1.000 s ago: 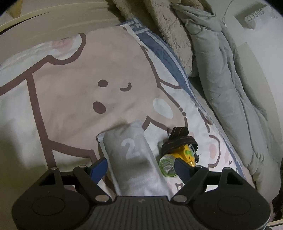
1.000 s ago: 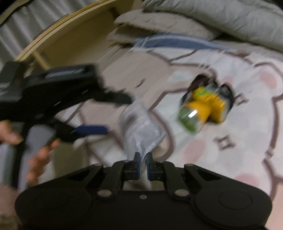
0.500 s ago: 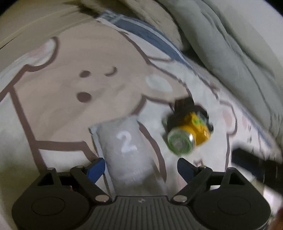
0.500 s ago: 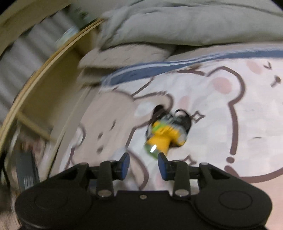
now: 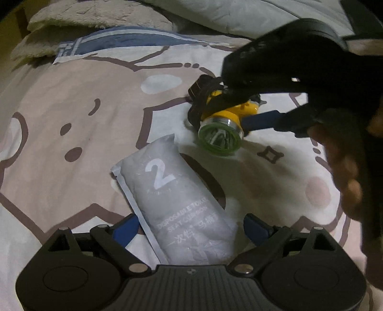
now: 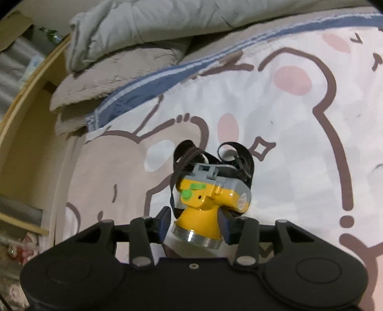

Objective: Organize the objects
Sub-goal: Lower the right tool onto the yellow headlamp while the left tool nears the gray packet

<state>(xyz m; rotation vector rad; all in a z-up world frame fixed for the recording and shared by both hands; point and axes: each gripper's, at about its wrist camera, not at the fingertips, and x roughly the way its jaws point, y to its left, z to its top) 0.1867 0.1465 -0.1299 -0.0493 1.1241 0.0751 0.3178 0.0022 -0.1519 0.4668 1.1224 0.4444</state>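
Note:
A yellow headlamp [image 6: 208, 203] with a green lens and black straps lies on the cartoon bedsheet [image 6: 287, 119]. My right gripper [image 6: 194, 221] is open, its blue fingers on either side of the lamp's cone. In the left wrist view the headlamp [image 5: 222, 126] lies at the upper right with the right gripper [image 5: 241, 112] over it. A grey packet marked "2" [image 5: 177, 203] lies flat on the sheet between the open jaws of my left gripper [image 5: 191, 229], which do not press it.
A grey duvet [image 6: 155, 21] and a beige fleece blanket [image 6: 115, 71] are bunched at the far edge of the bed. A wooden bed frame [image 6: 28, 100] curves along the left. A hand [image 5: 344, 162] holds the right gripper.
The right gripper let go of the grey packet, swung over to the headlamp and opened around it. The left gripper stayed open around the packet and its view turned towards the headlamp.

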